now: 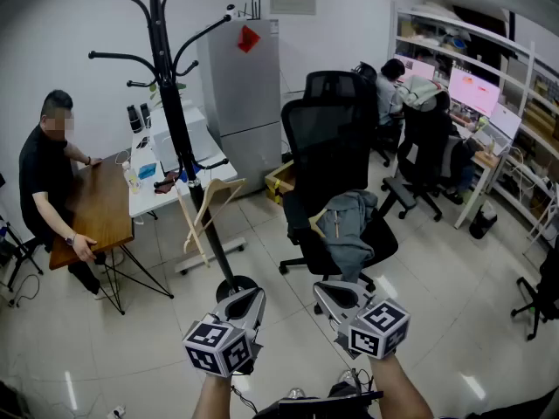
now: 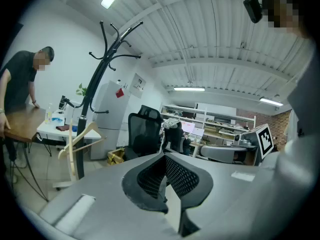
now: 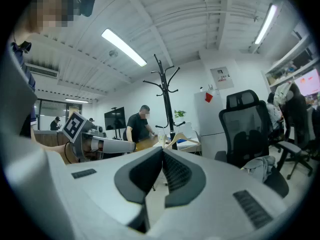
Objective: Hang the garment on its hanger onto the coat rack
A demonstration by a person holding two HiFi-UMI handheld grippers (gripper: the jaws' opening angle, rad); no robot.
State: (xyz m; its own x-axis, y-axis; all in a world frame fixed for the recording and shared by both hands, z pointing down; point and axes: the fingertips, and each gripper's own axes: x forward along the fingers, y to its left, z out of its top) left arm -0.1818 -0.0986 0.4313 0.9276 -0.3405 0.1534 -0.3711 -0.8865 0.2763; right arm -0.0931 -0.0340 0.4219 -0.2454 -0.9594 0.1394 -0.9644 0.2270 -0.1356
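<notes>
Garment (image 1: 348, 234), grey and crumpled, lies on the seat of a black office chair (image 1: 336, 138) just ahead of the right gripper (image 1: 328, 289). That gripper's two jaws are pressed together with nothing between them. The left gripper (image 1: 248, 294), level with it and close beside it, is likewise closed tight and empty. Neither gripper touches anything.

Ahead of the left gripper stands a tall black coat rack (image 1: 171, 112), its round base near that gripper's tips. A bare wooden hanger (image 1: 206, 209) sits low against the rack's pole.

Both grippers are held above a floor (image 1: 437, 278) of pale tiles. Well to the left of the left gripper, a person in black (image 1: 48, 177) leans on a wooden table (image 1: 98, 209). Beyond the rack is a white refrigerator (image 1: 246, 94). Far to the right of the right gripper are desks with lit monitors (image 1: 472, 90).
</notes>
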